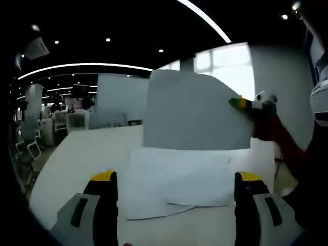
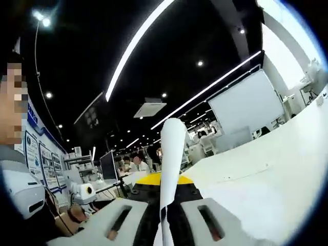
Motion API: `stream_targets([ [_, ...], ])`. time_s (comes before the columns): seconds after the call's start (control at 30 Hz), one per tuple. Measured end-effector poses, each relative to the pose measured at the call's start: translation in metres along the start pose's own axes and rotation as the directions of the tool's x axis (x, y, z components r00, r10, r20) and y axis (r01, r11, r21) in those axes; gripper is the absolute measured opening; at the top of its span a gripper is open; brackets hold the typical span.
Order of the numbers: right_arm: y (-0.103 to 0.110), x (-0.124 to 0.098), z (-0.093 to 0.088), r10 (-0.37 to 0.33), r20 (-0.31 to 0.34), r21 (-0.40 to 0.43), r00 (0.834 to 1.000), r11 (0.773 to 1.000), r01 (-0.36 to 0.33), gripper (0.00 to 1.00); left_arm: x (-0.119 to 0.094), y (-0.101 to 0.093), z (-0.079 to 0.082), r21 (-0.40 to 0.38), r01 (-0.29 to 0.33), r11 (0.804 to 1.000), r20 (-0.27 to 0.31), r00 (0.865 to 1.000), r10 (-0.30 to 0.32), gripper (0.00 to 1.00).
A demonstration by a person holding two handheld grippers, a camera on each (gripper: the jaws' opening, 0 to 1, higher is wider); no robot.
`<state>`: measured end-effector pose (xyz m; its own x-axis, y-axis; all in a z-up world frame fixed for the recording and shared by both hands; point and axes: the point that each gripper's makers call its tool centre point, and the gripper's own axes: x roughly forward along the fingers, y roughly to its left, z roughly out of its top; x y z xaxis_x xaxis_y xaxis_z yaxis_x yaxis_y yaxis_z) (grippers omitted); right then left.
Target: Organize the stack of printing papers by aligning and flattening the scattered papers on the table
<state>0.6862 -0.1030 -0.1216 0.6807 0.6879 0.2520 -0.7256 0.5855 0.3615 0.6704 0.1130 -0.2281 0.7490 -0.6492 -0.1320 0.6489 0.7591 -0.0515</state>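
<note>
The right tool (image 1: 246, 104) is pinching one sheet (image 1: 197, 110) upright above the loose papers (image 1: 177, 179) on the desk (image 1: 77, 164), left tool (image 1: 177, 189) gaping wide over them, so I'd be lowering it edge-first, squared to that pile.

Right claw (image 1: 240, 104) lifts a sheet (image 1: 195, 110) (upright) above papers (image 1: 177, 179) on table (image 1: 77, 159).

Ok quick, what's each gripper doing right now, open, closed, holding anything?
Left gripper: open, holding nothing, above the papers on the table.
Right gripper: shut on a sheet of paper, lifted upright.
</note>
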Motion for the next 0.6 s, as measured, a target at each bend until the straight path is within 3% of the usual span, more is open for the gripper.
stream_targets([
  [0.6, 0.026, 0.001, 0.020, 0.073, 0.054, 0.021, 0.996, 0.997, -0.074, 0.00, 0.011, -0.010, 0.000, -0.039, 0.041, 0.998, 0.017, 0.999, -0.040, 0.97],
])
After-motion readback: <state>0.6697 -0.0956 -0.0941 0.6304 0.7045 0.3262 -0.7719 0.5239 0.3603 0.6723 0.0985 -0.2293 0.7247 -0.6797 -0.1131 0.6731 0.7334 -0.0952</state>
